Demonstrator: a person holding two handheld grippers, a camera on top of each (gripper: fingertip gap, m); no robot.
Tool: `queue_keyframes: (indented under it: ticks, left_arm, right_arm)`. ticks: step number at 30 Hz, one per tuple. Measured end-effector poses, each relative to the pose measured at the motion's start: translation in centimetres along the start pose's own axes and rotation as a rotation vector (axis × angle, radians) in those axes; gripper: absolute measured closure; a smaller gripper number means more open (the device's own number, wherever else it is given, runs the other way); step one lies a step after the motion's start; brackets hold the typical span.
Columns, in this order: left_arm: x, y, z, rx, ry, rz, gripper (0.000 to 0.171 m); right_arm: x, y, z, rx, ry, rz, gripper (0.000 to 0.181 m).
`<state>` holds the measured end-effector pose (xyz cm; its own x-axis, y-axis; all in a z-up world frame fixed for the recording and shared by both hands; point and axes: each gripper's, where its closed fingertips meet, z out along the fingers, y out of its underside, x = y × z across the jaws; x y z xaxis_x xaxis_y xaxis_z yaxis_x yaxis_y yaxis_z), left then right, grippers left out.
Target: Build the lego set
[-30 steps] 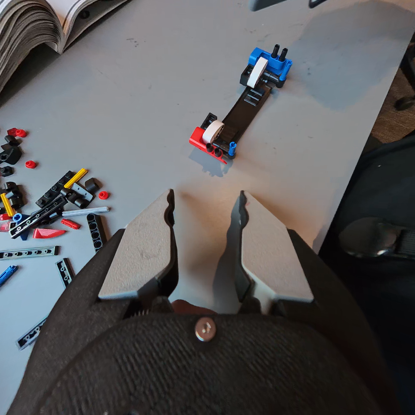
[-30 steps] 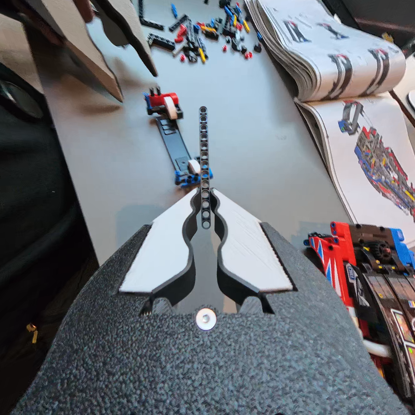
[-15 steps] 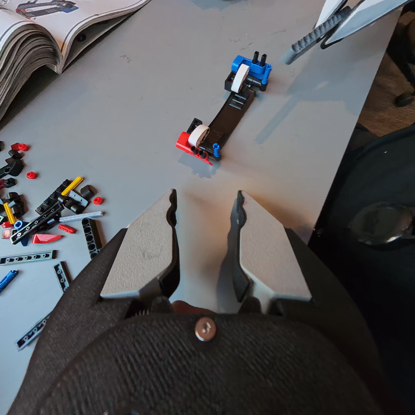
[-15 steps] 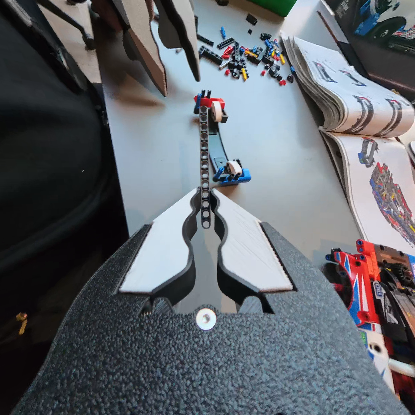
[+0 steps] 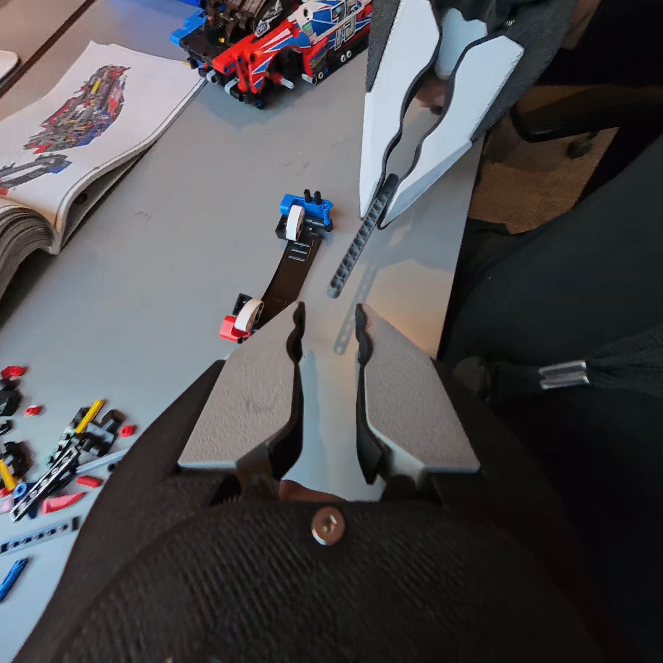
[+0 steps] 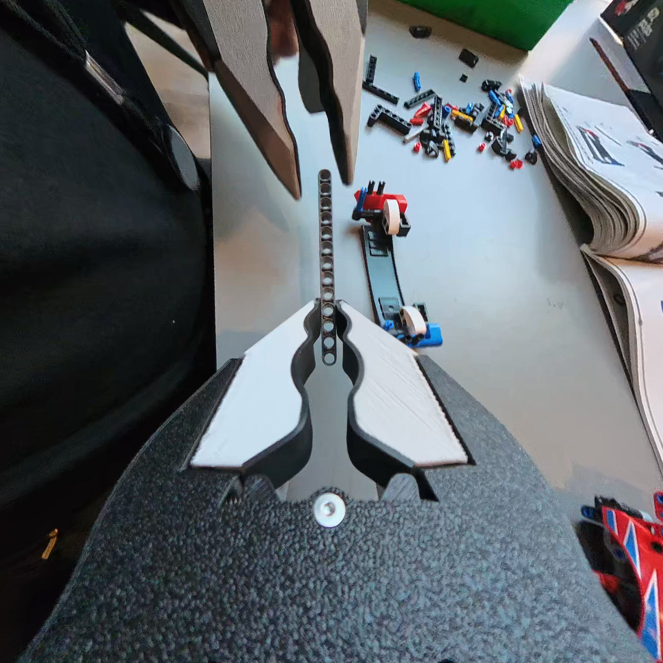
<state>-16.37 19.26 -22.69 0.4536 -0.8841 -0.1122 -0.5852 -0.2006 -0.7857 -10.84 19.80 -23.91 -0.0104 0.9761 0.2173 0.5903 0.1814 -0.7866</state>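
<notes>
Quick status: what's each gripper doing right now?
Left gripper: open, holding nothing.
Right gripper: closed on the long black beam, which sticks out forward above the table.

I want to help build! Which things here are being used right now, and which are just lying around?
In use:
- right tool, shut on the long black beam
- left tool, open
- small subassembly

Lying about:
- loose pieces pile
- open instruction book
- finished red car

The right hand-held gripper [image 5: 373, 215] has swung its long black beam [image 5: 353, 251] in beside the small assembly [image 5: 287, 265]; the left hand-held gripper [image 5: 328, 315] now closes in opposite.
</notes>
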Motion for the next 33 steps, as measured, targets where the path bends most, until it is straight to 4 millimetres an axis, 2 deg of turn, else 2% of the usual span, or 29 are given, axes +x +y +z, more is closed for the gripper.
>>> queue_keyframes:
  ticks: [5, 7, 8, 9, 10, 11, 15, 17, 21, 26, 28, 33]
  left_arm:
    - [0.3, -0.2, 0.9, 0.038, 0.039, -0.047, 0.164]
    - [0.4, -0.3, 0.8, 0.056, 0.059, -0.069, 0.162]
    - [0.5, -0.2, 0.7, 0.057, 0.071, -0.079, 0.15]
    - [0.6, -0.2, 0.7, 0.055, 0.079, -0.078, 0.145]
    - [0.6, -0.1, 0.7, 0.058, 0.079, -0.066, 0.158]
    - [0.4, 0.0, 0.7, 0.059, 0.065, -0.055, 0.164]
    - [0.6, 0.1, 0.9, 0.061, 0.08, -0.049, 0.165]
    - [0.5, 0.5, 1.1, 0.04, 0.075, -0.054, 0.146]
    - [0.7, 1.0, 1.3, 0.027, 0.08, -0.012, 0.164]
    - [0.9, 2.7, 2.3, -0.061, 0.08, 0.017, 0.164]
    - [0.9, 3.6, 2.6, -0.107, 0.094, -0.007, 0.166]
    - [1.1, 3.7, 2.4, -0.104, 0.112, 0.007, 0.166]
  right_arm:
    - [-0.1, -0.6, 0.7, 0.018, -0.021, 0.007, 0.173]
    - [-0.2, -0.5, 0.9, 0.014, -0.026, 0.006, 0.173]
    - [-0.2, -0.4, 1.0, 0.013, -0.03, 0.009, 0.173]
    - [-0.2, -0.5, 1.0, 0.015, -0.028, 0.011, 0.173]
    - [-0.1, -0.5, 1.0, 0.019, -0.025, 0.012, 0.173]
    - [-0.2, -0.6, 1.0, 0.022, -0.029, 0.014, 0.173]
    - [-0.4, -0.2, 1.1, 0.01, -0.037, 0.026, 0.173]
    - [-0.6, 0.4, 1.2, -0.023, -0.04, 0.024, 0.173]
    - [-0.8, 1.0, 1.7, -0.059, -0.061, 0.033, 0.173]
    - [-0.7, 2.1, 2.6, -0.128, -0.07, 0.037, 0.171]
    - [-0.5, 1.9, 2.5, -0.115, -0.052, 0.041, 0.165]
    - [-0.7, 0.9, 2.6, -0.052, -0.048, 0.061, 0.164]
